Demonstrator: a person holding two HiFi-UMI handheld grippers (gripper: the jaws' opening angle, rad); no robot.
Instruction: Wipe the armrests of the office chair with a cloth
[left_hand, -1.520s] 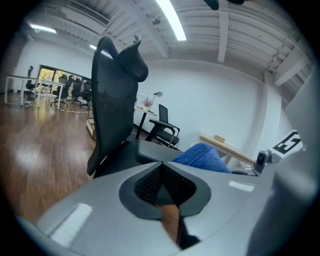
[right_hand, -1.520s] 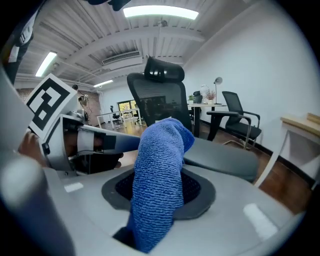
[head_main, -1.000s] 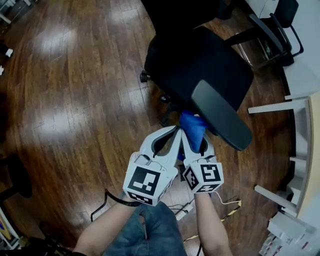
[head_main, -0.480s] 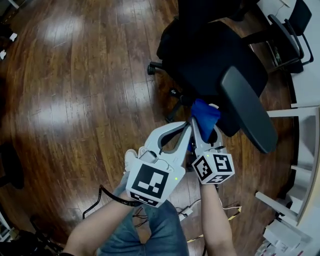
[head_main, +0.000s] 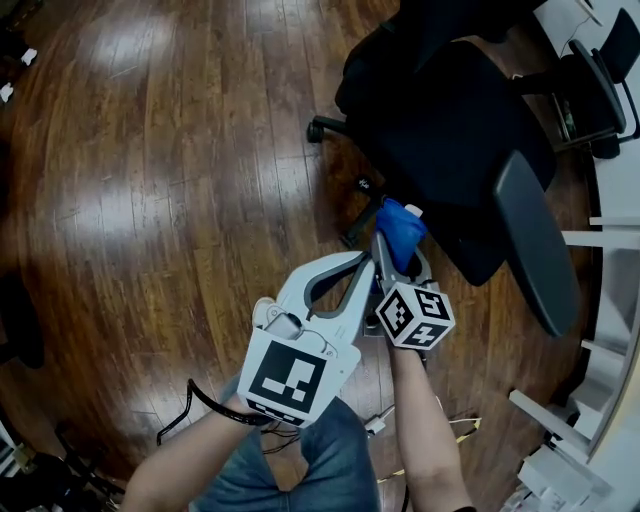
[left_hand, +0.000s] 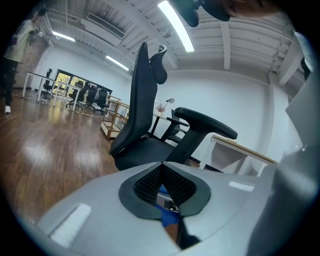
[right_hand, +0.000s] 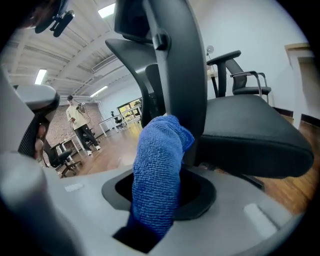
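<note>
The black office chair (head_main: 450, 120) stands at the upper right of the head view, its near armrest (head_main: 535, 240) jutting toward me. My right gripper (head_main: 396, 255) is shut on a blue cloth (head_main: 400, 228), which it holds left of that armrest, beside the seat's edge. In the right gripper view the cloth (right_hand: 157, 165) sticks up between the jaws in front of a dark upright chair part (right_hand: 180, 75). My left gripper (head_main: 366, 264) lies close against the right one, shut with nothing in it. Its own view shows the chair (left_hand: 145, 100) and an armrest (left_hand: 205, 122) ahead.
A second office chair (head_main: 590, 80) and white desks with shelves (head_main: 610, 230) stand along the right. Cables (head_main: 190, 410) trail over the wooden floor (head_main: 150, 200) near my legs. A person (right_hand: 80, 122) stands far off in the right gripper view.
The cloth was at the near end of the armrest; it now sits left of it by the seat edge. Both grippers stayed together, and the chair slid right in the head view.
</note>
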